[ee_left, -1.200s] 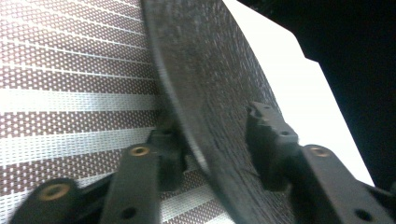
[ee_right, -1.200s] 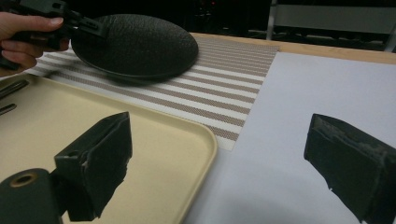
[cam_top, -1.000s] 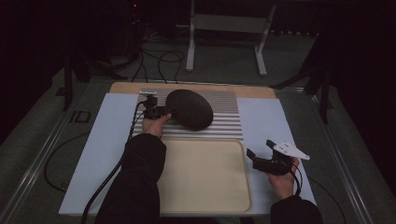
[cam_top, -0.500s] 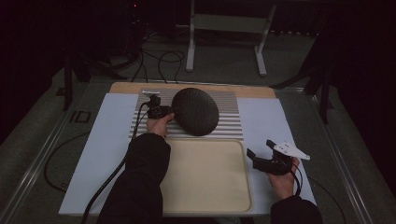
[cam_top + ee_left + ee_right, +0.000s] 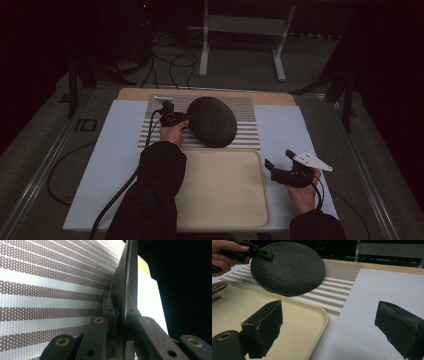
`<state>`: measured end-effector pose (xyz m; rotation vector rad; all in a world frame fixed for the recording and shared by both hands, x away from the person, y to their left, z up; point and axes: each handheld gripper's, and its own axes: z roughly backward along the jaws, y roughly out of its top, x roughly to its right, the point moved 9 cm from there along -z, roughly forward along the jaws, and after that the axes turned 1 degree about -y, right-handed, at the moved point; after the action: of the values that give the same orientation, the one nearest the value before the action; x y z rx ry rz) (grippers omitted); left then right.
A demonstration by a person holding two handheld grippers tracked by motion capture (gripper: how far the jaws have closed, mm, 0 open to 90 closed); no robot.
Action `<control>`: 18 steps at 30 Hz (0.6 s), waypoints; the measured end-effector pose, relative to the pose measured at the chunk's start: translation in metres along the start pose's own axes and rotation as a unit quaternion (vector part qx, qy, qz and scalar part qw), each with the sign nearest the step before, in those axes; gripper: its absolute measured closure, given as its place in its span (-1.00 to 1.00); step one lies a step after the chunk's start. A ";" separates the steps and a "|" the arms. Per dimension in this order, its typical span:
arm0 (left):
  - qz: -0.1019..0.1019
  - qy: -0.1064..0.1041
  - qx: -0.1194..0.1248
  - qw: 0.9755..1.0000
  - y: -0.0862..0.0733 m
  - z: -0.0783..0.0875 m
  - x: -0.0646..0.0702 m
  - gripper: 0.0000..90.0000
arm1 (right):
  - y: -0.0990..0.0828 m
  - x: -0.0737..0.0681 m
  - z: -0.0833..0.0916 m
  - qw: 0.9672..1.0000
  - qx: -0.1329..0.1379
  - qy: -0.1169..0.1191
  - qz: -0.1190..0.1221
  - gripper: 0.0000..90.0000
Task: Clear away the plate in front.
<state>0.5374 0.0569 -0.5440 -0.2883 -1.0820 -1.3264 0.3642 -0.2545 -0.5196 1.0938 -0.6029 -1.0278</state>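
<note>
A dark, rough-textured round plate (image 5: 212, 121) is tilted over the striped placemat (image 5: 245, 107). Its gripped side is raised and its near rim (image 5: 287, 291) is low on the mat. My left gripper (image 5: 184, 120) is shut on the plate's left rim. In the left gripper view the plate (image 5: 130, 277) appears edge-on, pinched between the jaws of the left gripper (image 5: 122, 307). My right gripper (image 5: 280, 160) is held open just right of the beige tray (image 5: 225, 200), with nothing between its fingers. In the right gripper view, the right gripper (image 5: 329, 322) faces the tray's corner (image 5: 317, 312) and the plate (image 5: 289, 267).
The placemat and tray lie on a white sheet (image 5: 120, 150) that covers the table, with a wooden strip (image 5: 270, 97) at the back. Two metal handles (image 5: 218, 287) lie in the tray's left part. A cable (image 5: 115, 200) trails from the left gripper. Stands and cables sit on the floor beyond.
The left gripper has tipped the plate up by its rim and shifted it slightly right and toward the tray. The right gripper has not moved.
</note>
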 end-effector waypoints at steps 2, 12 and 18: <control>0.005 -0.003 0.002 1.000 0.000 0.002 0.000 0.90 | 0.000 0.001 0.000 1.000 0.000 -0.001 0.000 -0.82; 0.010 -0.018 0.023 1.000 0.006 0.022 0.006 0.90 | 0.000 0.001 0.001 1.000 0.000 -0.002 0.000 -0.82; 0.020 -0.026 0.025 0.999 0.006 0.033 0.007 0.90 | 0.000 0.000 0.000 1.000 0.000 -0.001 0.000 -0.82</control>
<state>0.5262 0.0777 -0.5199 -0.3073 -1.1470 -1.2606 0.3639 -0.2549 -0.5194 1.0916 -0.6048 -1.0287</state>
